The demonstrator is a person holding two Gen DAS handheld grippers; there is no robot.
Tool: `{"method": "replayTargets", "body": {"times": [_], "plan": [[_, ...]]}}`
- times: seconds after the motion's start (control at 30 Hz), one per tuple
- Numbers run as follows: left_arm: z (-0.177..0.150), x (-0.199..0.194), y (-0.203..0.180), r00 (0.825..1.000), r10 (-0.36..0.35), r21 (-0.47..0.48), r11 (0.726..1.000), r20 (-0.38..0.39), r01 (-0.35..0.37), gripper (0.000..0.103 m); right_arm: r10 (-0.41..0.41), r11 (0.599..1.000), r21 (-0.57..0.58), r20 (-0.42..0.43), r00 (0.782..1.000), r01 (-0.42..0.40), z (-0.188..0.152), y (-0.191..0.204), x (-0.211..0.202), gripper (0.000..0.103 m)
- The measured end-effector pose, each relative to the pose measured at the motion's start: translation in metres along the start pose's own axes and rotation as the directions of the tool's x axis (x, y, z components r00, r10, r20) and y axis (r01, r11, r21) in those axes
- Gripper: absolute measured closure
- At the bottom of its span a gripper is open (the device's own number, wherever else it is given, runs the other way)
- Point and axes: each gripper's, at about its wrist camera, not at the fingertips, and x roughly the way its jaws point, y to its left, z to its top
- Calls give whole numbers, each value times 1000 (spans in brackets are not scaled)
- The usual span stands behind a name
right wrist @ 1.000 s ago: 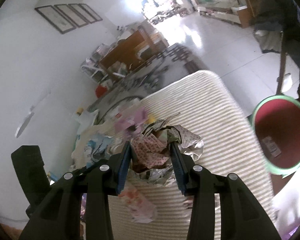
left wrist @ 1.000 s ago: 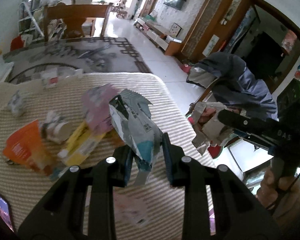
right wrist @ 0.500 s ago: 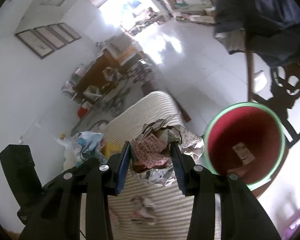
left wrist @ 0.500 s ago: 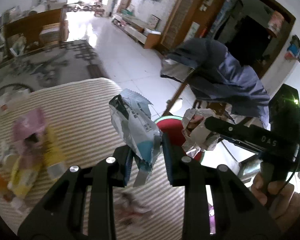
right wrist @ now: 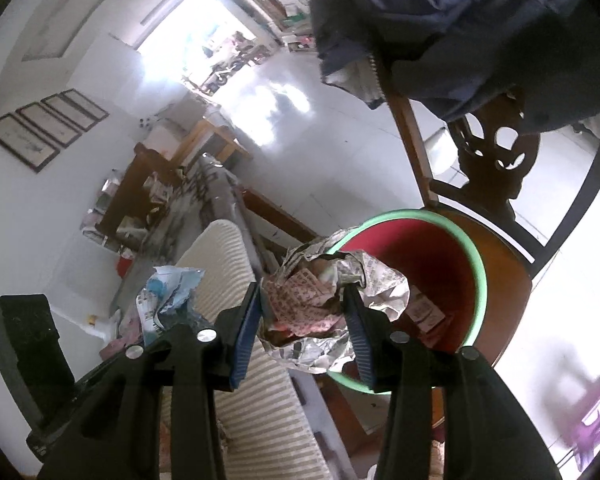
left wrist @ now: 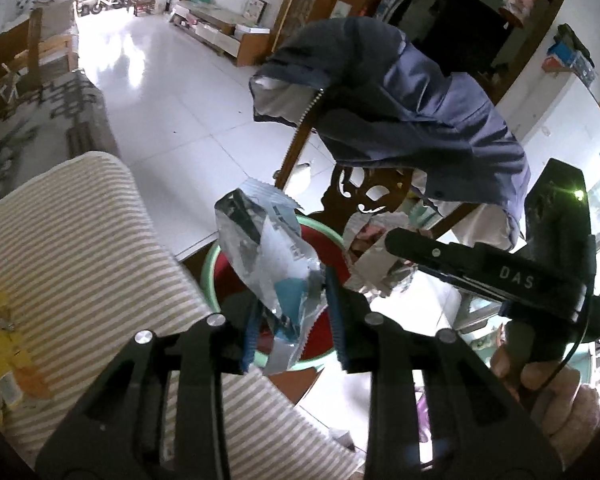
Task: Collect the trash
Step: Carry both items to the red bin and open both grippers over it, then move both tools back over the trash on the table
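Observation:
My left gripper (left wrist: 294, 320) is shut on a silver and blue foil wrapper (left wrist: 268, 264) and holds it above the red bin with the green rim (left wrist: 208, 272). My right gripper (right wrist: 306, 322) is shut on a crumpled wad of silver and pink wrappers (right wrist: 320, 312) at the near rim of the same red bin (right wrist: 448, 264), which stands on a wooden chair. A scrap of paper (right wrist: 424, 312) lies inside the bin. The right gripper also shows in the left wrist view (left wrist: 364, 256), and the left gripper's wrapper in the right wrist view (right wrist: 168, 292).
The striped table cover (left wrist: 80, 248) ends just left of the bin. Yellow and orange packets (left wrist: 4, 356) lie at its left. A blue jacket (left wrist: 412, 96) hangs over the carved wooden chair back (left wrist: 364, 196) behind the bin. White tiled floor lies beyond.
Both grippers have swung right, off the table and toward the red bin, each still holding its trash. The bin is now close beneath them.

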Motion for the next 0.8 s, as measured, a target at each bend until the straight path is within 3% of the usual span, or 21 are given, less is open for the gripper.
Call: {"method": "replayTargets", "body": {"times": [0.03,0.1,0.23,0.5,0.8], "plan": [[1,2,-1,1000,-5,-3,1000,-5,5,53,0,1000,10,1,1000,0,2,-3,1,51],[3,7,0,1000,-1,-22,1000,-3,0,40,-6,1000,27,7,1000,6,4,-7,1,36],[3,6,4,1000,13,-34,999,-6,-13,40,-8,999,49,22,1000,7,5,-12,-1,27],[-2,-14,14,997,73,-34,997,32,-72,34,-14,1000,17,22,1000,14,4,3,2,27],[-23,-45,37,991,125,-47,991,56,-122,32,-24,995,-99,-20,1000,22,-17,50,19,27]]}}
